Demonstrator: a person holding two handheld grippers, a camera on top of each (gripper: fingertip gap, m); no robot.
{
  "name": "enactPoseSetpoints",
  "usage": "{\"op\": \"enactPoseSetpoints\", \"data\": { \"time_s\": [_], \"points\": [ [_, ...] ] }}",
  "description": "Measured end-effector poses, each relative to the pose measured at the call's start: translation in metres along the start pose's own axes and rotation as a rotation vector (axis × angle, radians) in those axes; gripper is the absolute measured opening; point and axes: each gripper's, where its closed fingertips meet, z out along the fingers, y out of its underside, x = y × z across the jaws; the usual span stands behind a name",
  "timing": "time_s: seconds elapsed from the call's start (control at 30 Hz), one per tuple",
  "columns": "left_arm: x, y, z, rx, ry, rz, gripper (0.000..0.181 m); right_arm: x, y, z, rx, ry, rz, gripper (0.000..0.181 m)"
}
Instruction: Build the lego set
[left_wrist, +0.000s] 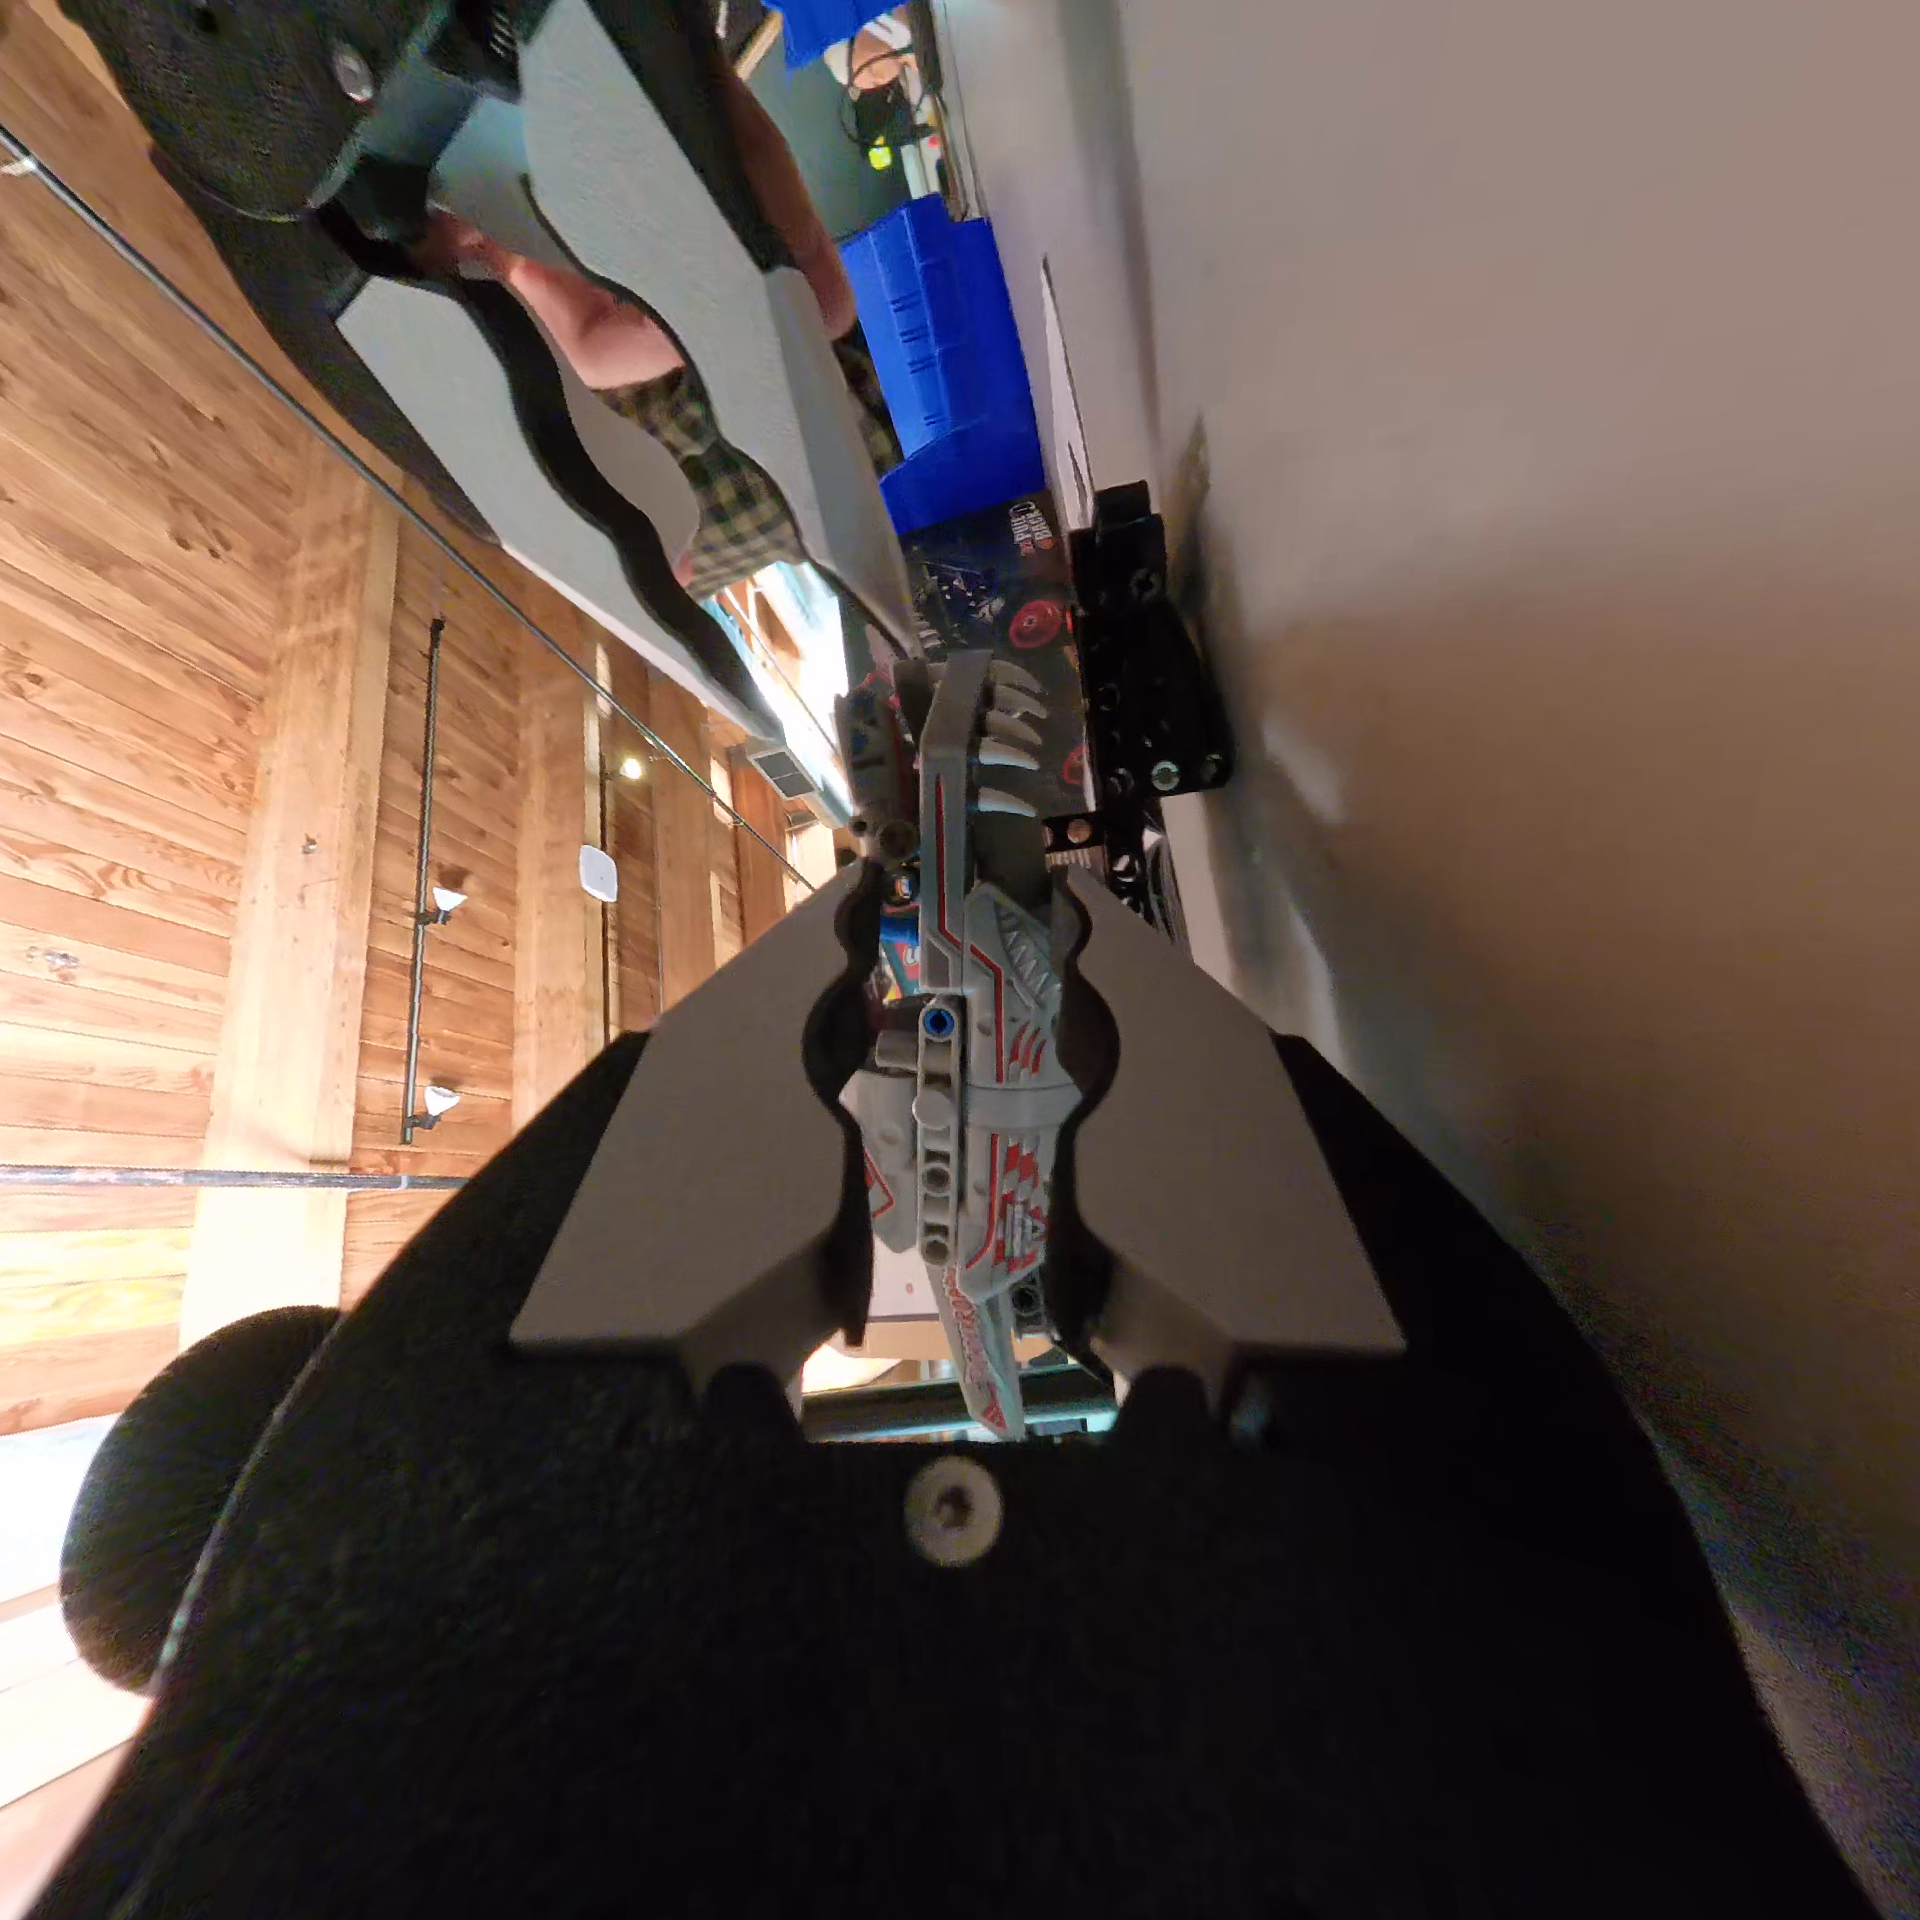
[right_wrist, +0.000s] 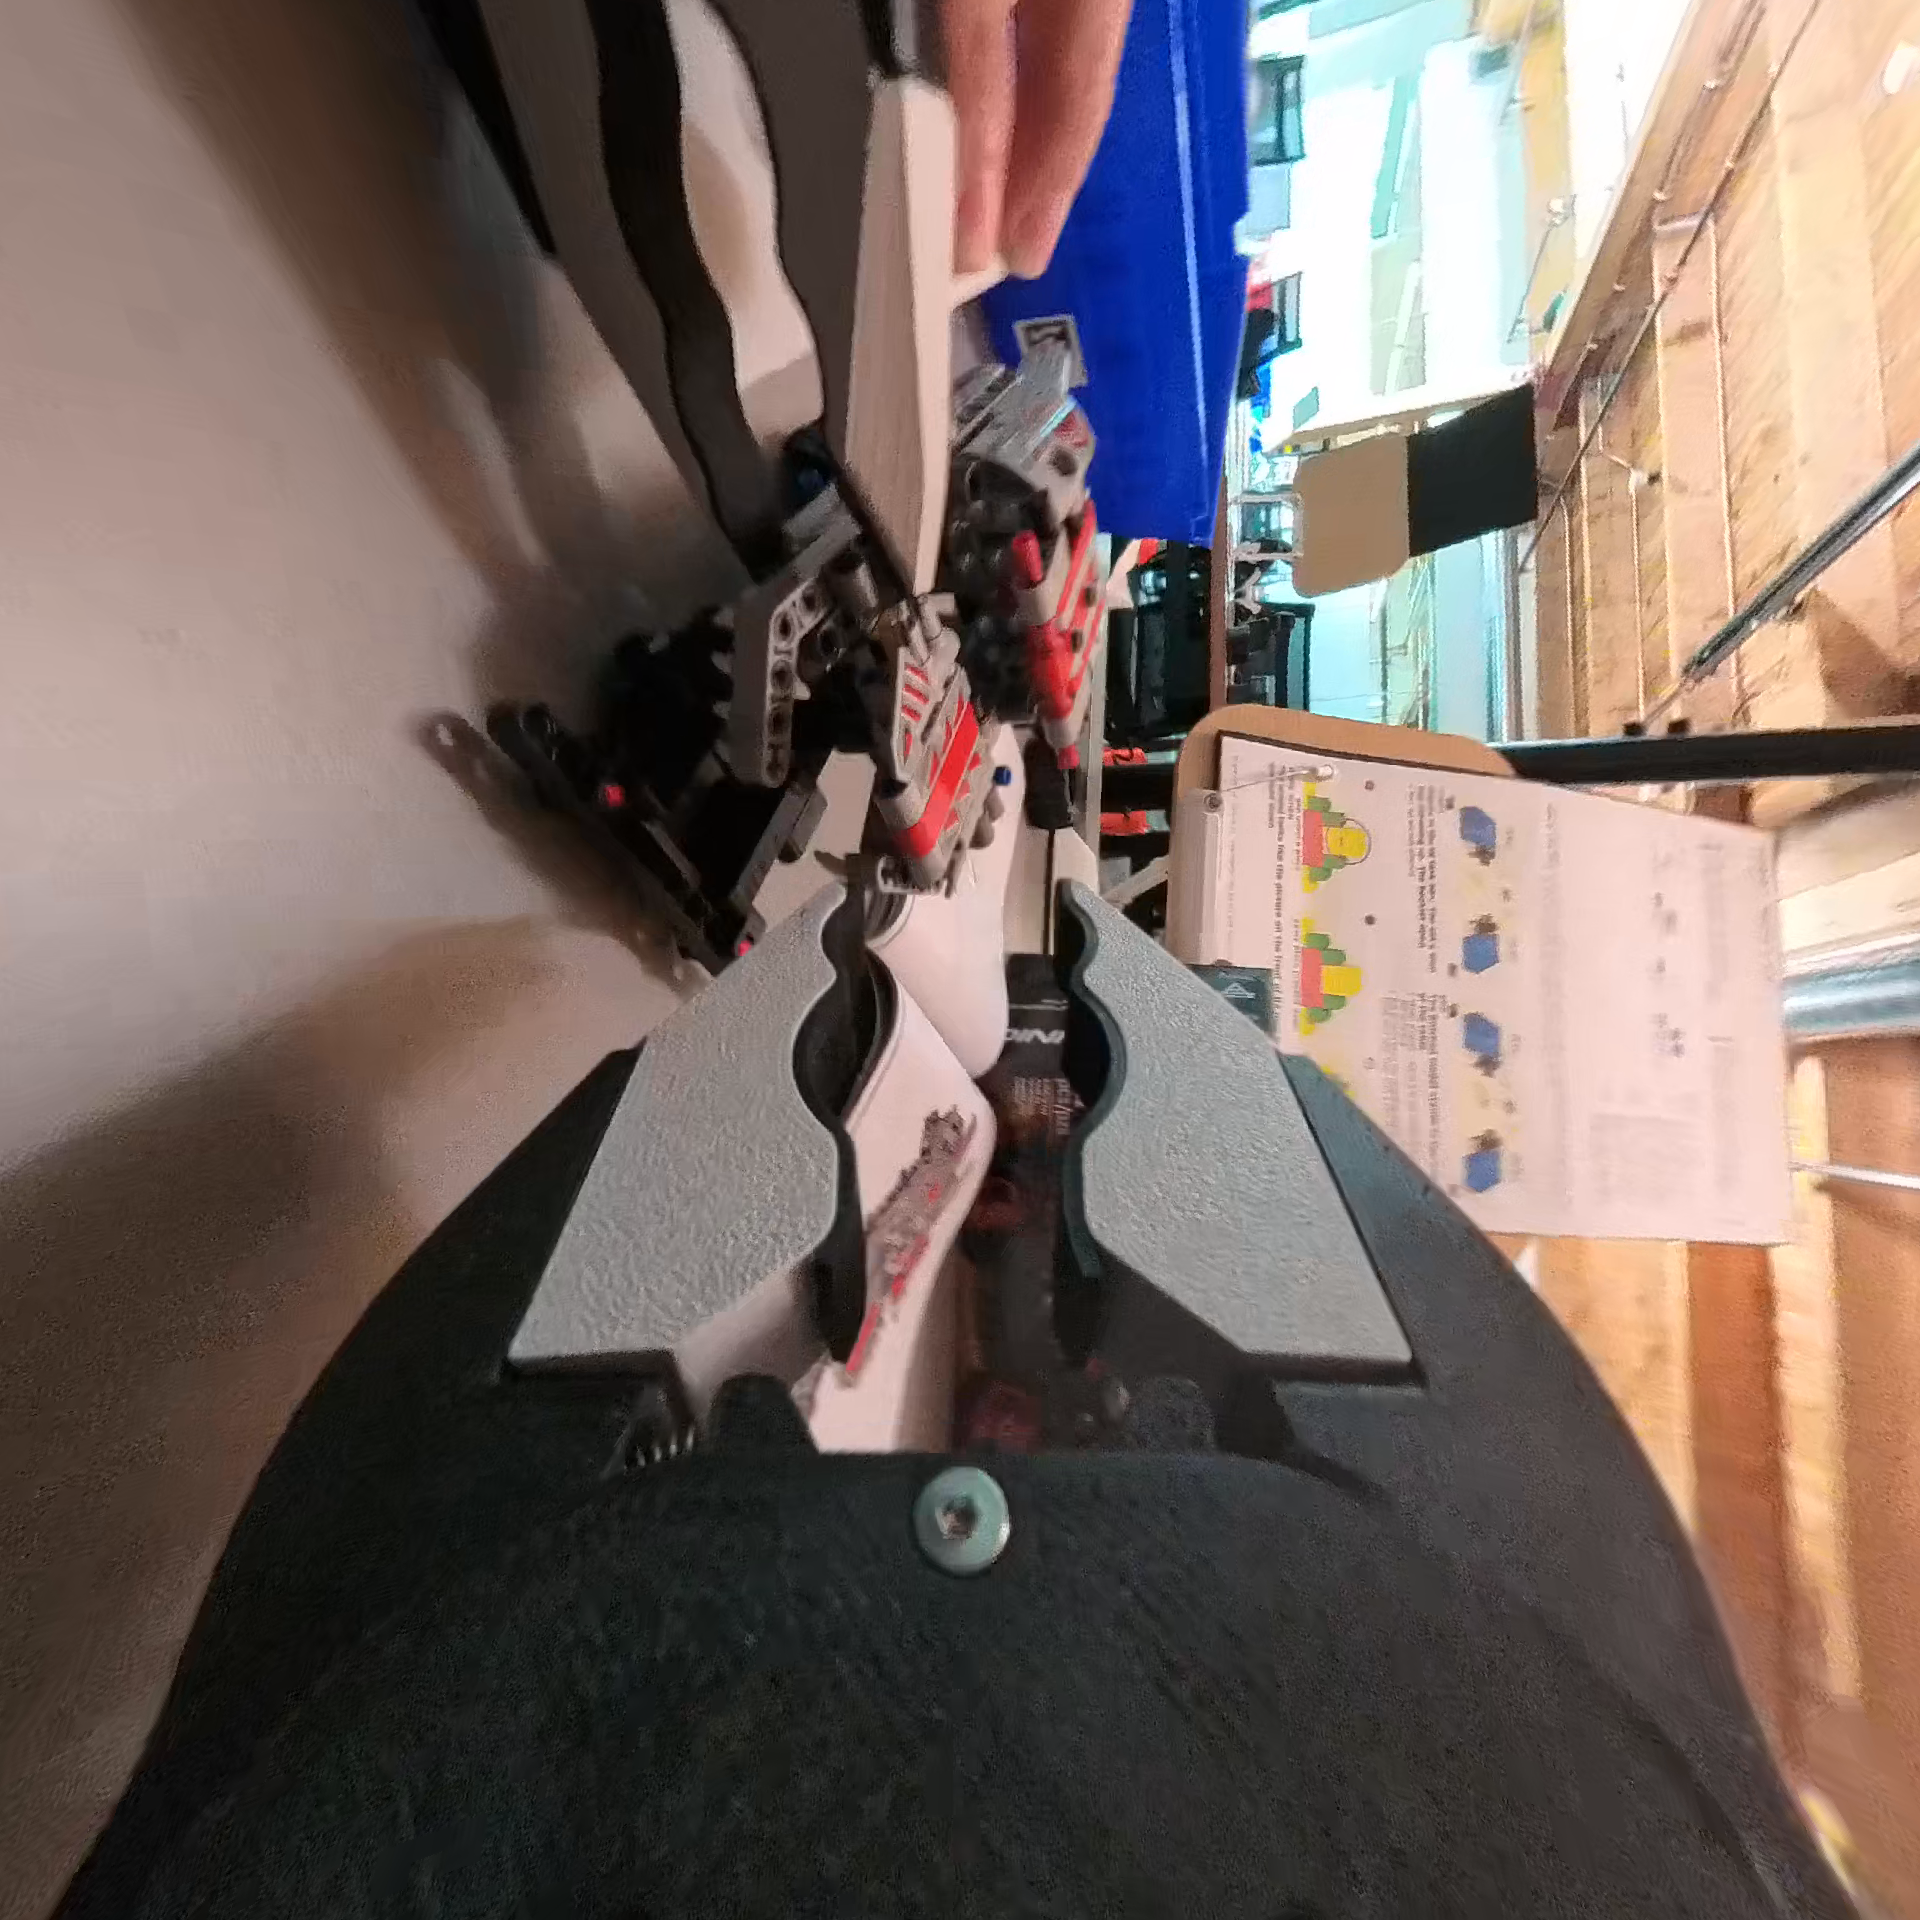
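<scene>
The left gripper (left_wrist: 961, 1091), grey textured pads with scalloped black inner edges, is clamped on the grey-and-red shark body (left_wrist: 987, 1049), held above the table (left_wrist: 1558, 727); the black chassis (left_wrist: 1148, 665) lies on the table beyond. The right gripper (right_wrist: 961, 1091) stands parted and empty; risk: hard, glossy panels may slip or pins unseat under misaligned pressing.

I seem to be in a workshop or lab: wood-plank walls (left_wrist: 156, 727), stacked blue storage bins (left_wrist: 945, 353) beyond my pale tabletop (left_wrist: 1507, 520), an instruction sheet (right_wrist: 1507, 997) clipped upright at right.
</scene>
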Motion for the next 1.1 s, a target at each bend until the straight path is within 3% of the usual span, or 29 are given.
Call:
{"op": "enactPoseSetpoints", "data": {
  "time_s": [0.23,0.37,0.53,0.6,0.97,1.1],
  "points": [
    [0.000,-0.001,-0.003,0.021,0.000,-0.012,0.030,-0.007,-0.015,0.011,0.072,0.002,-0.197,0.034],
    [0.000,-0.003,-0.009,0.053,0.005,-0.046,0.029,-0.008,-0.018,0.016,0.113,0.012,-0.209,0.036],
    [-0.004,-0.011,-0.014,0.098,0.002,-0.074,0.028,-0.006,-0.021,0.020,0.151,0.062,-0.234,0.021],
    [-0.007,-0.009,-0.012,0.075,-0.012,-0.059,0.020,-0.008,-0.021,0.023,0.152,0.072,-0.238,0.012],
    [-0.010,-0.005,-0.004,0.023,-0.029,-0.053,0.023,-0.004,-0.017,0.023,0.164,0.108,-0.160,0.009],
    [-0.012,-0.008,-0.010,0.061,0.011,-0.092,0.031,-0.003,-0.017,0.022,0.167,0.115,-0.149,0.009]
  ]
}}
